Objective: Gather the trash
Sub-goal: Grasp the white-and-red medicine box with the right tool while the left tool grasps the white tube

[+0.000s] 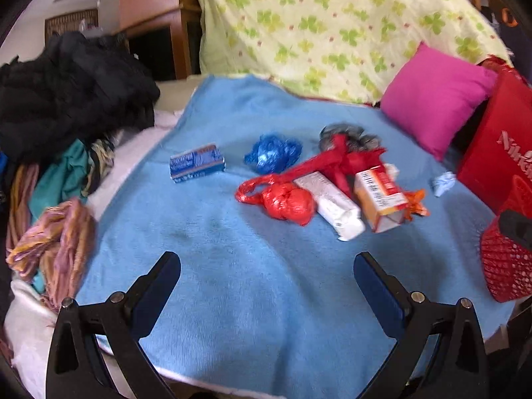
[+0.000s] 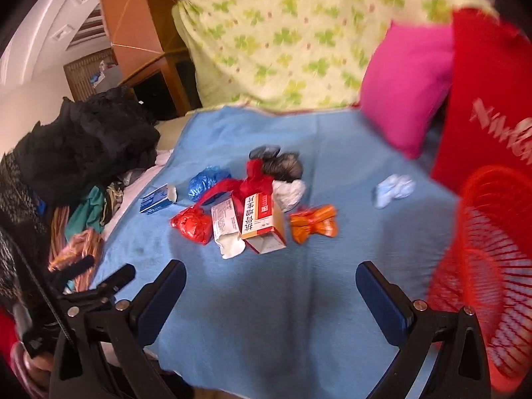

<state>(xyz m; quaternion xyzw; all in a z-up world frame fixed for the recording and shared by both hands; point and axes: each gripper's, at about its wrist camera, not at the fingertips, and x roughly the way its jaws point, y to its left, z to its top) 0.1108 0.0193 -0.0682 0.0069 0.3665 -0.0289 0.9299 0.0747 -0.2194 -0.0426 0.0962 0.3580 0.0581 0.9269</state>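
Note:
Trash lies in a heap on a blue blanket (image 1: 252, 286): a blue box (image 1: 197, 163), a crumpled blue bag (image 1: 272, 153), a red plastic bag (image 1: 286, 199), a white carton (image 1: 332, 201), an orange-and-white box (image 1: 382, 196), an orange wrapper (image 2: 312, 223) and a pale blue wad (image 2: 394, 189). A red mesh basket (image 2: 488, 266) stands at the right. My left gripper (image 1: 267, 272) is open and empty, short of the heap. My right gripper (image 2: 271, 281) is open and empty, short of the heap, next to the basket.
A pile of dark and coloured clothes (image 1: 66, 99) lies at the left. A pink pillow (image 1: 432, 99), a red paper bag (image 1: 502, 146) and a clover-print cover (image 1: 332, 26) stand at the back. The left gripper's body shows low left in the right wrist view (image 2: 86, 286).

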